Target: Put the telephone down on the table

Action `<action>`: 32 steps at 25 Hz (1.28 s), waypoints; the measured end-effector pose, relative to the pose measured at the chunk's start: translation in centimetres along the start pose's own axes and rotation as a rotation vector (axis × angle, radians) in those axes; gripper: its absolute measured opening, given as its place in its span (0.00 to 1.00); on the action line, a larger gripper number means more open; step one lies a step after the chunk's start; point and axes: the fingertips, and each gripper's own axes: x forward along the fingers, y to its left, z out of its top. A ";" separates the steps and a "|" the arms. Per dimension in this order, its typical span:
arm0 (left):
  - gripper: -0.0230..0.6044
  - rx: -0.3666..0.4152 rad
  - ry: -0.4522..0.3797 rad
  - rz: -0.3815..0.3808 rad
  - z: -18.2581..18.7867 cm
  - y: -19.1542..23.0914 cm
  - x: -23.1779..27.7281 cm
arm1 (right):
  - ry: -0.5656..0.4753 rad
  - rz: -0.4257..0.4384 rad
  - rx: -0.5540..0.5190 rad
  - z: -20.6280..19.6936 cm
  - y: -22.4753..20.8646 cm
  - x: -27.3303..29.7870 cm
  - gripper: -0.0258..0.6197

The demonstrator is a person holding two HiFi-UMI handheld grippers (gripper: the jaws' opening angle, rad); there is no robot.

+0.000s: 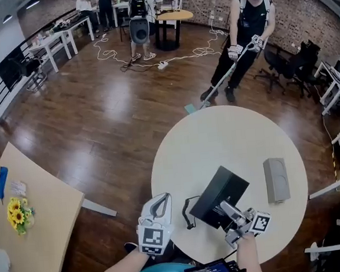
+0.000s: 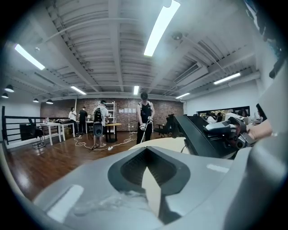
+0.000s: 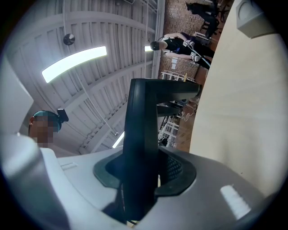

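1. Over the round cream worktop [image 1: 217, 140], the head view shows the boxy black telephone [image 1: 222, 190] held at a tilt. One end is clamped in the right gripper [image 1: 228, 209], close to the worktop's near edge. A black curly cord [image 1: 188, 211] loops down at the telephone's left side. The left gripper [image 1: 159, 203] hovers just beside that cord, jaws together on nothing. A grey rectangular box [image 1: 275, 179] lies on the worktop to the right of the telephone, near it but apart. Beyond the worktop, on the dark wooden floor [image 1: 97, 109], stands a person in black [image 1: 244, 25] holding a long-handled tool. At the left, a light wooden table [image 1: 48, 232] carries yellow sunflowers [image 1: 14, 212].
2. From the left gripper view, that gripper's jaw tips meet with nothing between them. The worktop's curved edge lies ahead. The telephone shows at the right as a slanted black slab, gripped by the right gripper.
3. From the right gripper view, the telephone's narrow black edge fills the gap between the jaws, with both pads pressing on it. The cream worktop covers the right side, and a strip of room shows between it and the telephone. The grey box sits at the top right corner.
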 end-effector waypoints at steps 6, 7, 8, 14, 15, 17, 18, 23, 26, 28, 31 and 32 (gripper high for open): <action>0.05 -0.054 -0.037 0.116 0.6 6.9 -3.8 | 0.080 0.074 -0.001 -1.6 3.6 7.7 0.27; 0.05 -0.062 -0.045 0.139 0.7 8.2 -4.6 | 0.098 0.083 -0.002 -2.1 4.1 9.0 0.27; 0.05 -0.069 -0.052 0.163 0.9 9.6 -5.4 | 0.116 0.092 -0.003 -2.6 4.6 10.3 0.27; 0.05 -0.110 -0.109 0.312 1.5 17.8 -11.3 | 0.238 0.143 -0.022 -6.7 7.5 18.3 0.27; 0.05 -0.114 -0.117 0.336 1.5 19.1 -12.5 | 0.259 0.153 -0.023 -7.5 8.0 19.7 0.27; 0.05 -0.120 -0.126 0.386 1.3 21.5 -14.9 | 0.301 0.173 -0.019 -9.3 9.0 22.4 0.27; 0.05 -0.123 -0.128 0.410 0.9 22.7 -16.1 | 0.322 0.184 -0.017 -10.3 9.4 23.7 0.27; 0.05 -0.152 -0.125 0.518 -1.3 28.3 -22.4 | 0.418 0.237 -0.011 -16.1 11.4 29.8 0.27; 0.05 -0.160 -0.118 0.591 -2.6 31.2 -26.7 | 0.481 0.270 -0.001 -20.0 12.8 33.1 0.27; 0.05 -0.164 -0.116 0.637 -3.2 32.7 -29.3 | 0.520 0.290 0.008 -22.4 13.7 35.0 0.27; 0.05 -0.167 -0.112 0.713 -4.0 34.6 -33.3 | 0.588 0.329 0.019 -25.7 14.7 37.6 0.27; 0.05 -0.169 -0.110 0.740 -4.3 35.2 -34.6 | 0.614 0.342 0.022 -26.9 15.0 38.6 0.27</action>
